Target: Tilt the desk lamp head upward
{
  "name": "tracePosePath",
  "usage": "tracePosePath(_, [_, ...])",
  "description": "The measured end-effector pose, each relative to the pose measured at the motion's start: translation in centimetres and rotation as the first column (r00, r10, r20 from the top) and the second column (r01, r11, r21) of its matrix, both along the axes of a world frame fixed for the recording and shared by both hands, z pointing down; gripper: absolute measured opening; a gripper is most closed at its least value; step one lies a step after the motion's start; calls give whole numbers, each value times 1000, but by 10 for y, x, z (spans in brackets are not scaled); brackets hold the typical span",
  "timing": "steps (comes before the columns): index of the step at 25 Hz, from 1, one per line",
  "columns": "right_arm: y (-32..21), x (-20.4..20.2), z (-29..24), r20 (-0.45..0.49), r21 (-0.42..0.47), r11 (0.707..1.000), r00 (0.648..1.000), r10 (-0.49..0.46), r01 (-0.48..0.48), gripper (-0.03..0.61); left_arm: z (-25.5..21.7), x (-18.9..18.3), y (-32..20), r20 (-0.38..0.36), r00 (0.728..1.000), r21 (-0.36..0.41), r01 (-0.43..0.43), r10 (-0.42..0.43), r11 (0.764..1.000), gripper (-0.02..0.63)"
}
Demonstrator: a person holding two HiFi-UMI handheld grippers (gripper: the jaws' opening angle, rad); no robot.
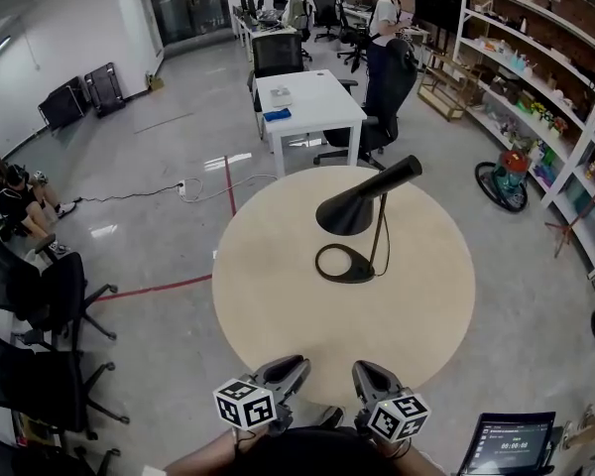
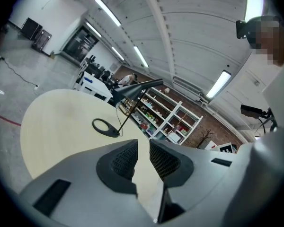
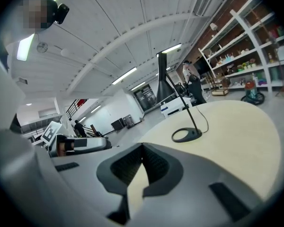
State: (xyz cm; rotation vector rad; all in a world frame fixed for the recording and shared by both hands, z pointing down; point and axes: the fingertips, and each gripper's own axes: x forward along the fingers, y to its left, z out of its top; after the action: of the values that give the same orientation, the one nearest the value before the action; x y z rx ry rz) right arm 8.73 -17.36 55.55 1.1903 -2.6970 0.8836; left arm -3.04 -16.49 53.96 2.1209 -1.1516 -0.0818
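Observation:
A black desk lamp stands on the round beige table point(image 1: 278, 305). Its ring base point(image 1: 345, 264) lies right of centre, and its cone head point(image 1: 347, 211) points down and left from a slanted arm. Both grippers hover over the near table edge, well short of the lamp. My left gripper point(image 1: 299, 363) holds nothing, and its pads point(image 2: 128, 159) stand a narrow gap apart. The tips of my right gripper point(image 1: 359, 367) meet, with nothing between them. The lamp base point(image 2: 105, 126) and head point(image 2: 137, 86) lie ahead in the left gripper view. In the right gripper view the base point(image 3: 186, 135) and head point(image 3: 162, 82) lie ahead-right.
Behind the table are a white desk point(image 1: 307, 102) with office chairs and a standing person point(image 1: 385, 18). Shelving point(image 1: 535, 97) runs along the right. Black chairs point(image 1: 40, 296) stand at the left, and a screen point(image 1: 506, 444) at the bottom right.

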Motion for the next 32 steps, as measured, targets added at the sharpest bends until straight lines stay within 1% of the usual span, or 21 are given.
tracePosePath(4, [-9,11,1,-3,-2,1000,1000,-19,19,3,2,12,-6,3,1000,-12,15,-15,1000,80])
tracePosePath(7, [-16,18,3,-40,16,1000,999,-23,24,3,4,15,-10,8,1000,-19,27,-27,999,80])
tracePosePath(9, [-23,21,3,-68,46,999,997,-22,25,4,4,13,-16,21,999,-11,37,-37,999,80])
tracePosePath(12, [-36,24,-1,-94,86,996,996,-9,17,3,-3,9,-32,37,998,24,48,-48,999,80])
tracePosePath(15, [-53,28,-10,-122,123,992,992,26,-11,3,-20,7,-52,16,999,66,45,-46,997,80])
tracePosePath(17, [-66,29,-15,-144,151,988,988,57,-35,3,-28,4,-66,15,999,87,40,-42,995,81])
tracePosePath(20, [-86,31,-19,-154,170,982,982,108,-81,4,-37,-4,-92,41,999,120,28,-34,992,81])
tracePosePath(26, [-128,33,-34,-187,215,964,962,201,-159,3,-59,-19,-146,136,991,218,-30,0,976,81])
tracePosePath(30, [-155,28,-45,-216,254,947,943,254,-196,5,-68,-26,-177,136,990,256,-72,38,964,81])
tracePosePath(32, [-170,27,-49,-227,263,936,929,294,-232,5,-69,-30,-191,151,987,274,-95,55,957,81])
